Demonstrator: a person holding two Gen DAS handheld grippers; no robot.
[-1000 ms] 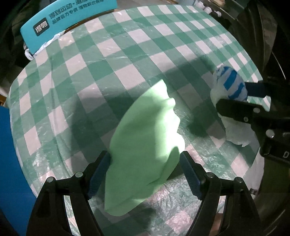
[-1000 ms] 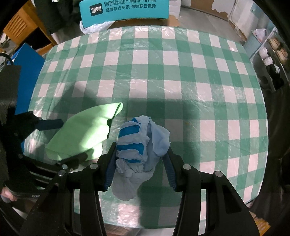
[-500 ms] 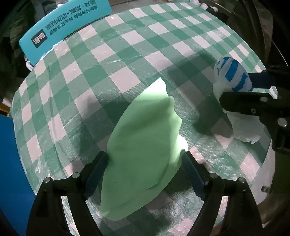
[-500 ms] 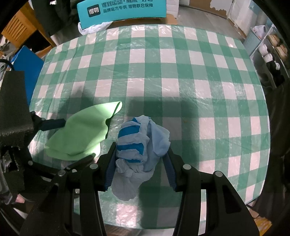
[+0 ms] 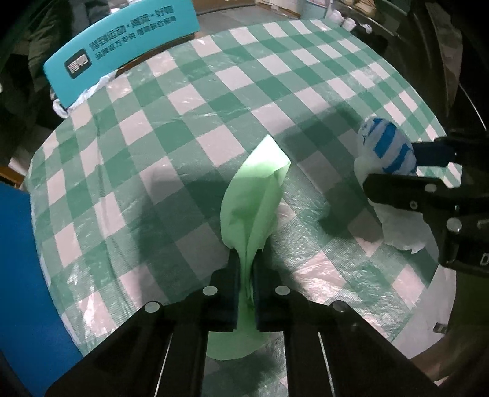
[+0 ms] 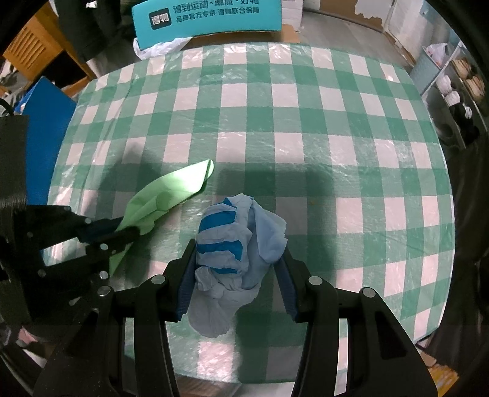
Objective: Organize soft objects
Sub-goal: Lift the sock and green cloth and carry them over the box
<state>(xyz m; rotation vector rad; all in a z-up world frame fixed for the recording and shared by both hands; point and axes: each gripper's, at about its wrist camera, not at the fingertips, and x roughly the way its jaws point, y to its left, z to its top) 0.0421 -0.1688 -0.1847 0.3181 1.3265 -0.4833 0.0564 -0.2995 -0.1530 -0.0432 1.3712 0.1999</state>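
The left gripper [image 5: 248, 259] points steeply down at the surface [image 5: 189, 103], a round top under a green-and-white checked cover with a clear plastic sheet over it. Its fingers [image 5: 233, 271] are clenched on the green cloth [image 5: 253, 198]: the fabric is pinched into a narrow upright fold between the two pads, rises and widens beyond the fingertips to a pointed tip, and a rounded lobe of it spreads on the surface beneath the fingers, toward the camera. In the right wrist view the same cloth [image 6: 171, 189] stretches away from the left gripper [image 6: 122, 232] as a long slanted strip, its far tip lying out past the fingers. The right gripper [image 6: 237, 253] also points down, its fingers [image 6: 186, 281] set apart on either side of the blue-and-white striped cloth [image 6: 235, 244], a crumpled bundle that fills the gap between them. Both blue pads touch the bundle's sides, so the fingers are grasping it; part of the bundle sags below them toward the camera. From the left wrist view this bundle [image 5: 386, 152] sits off to the right of the green cloth, well apart from it, with the right gripper's fingers [image 5: 403, 186] alongside it. Beyond both sets of fingers, at the far edge of the surface, stands a teal box [image 6: 207, 15] with white print, a white plastic bag [image 6: 159, 47] just below it.
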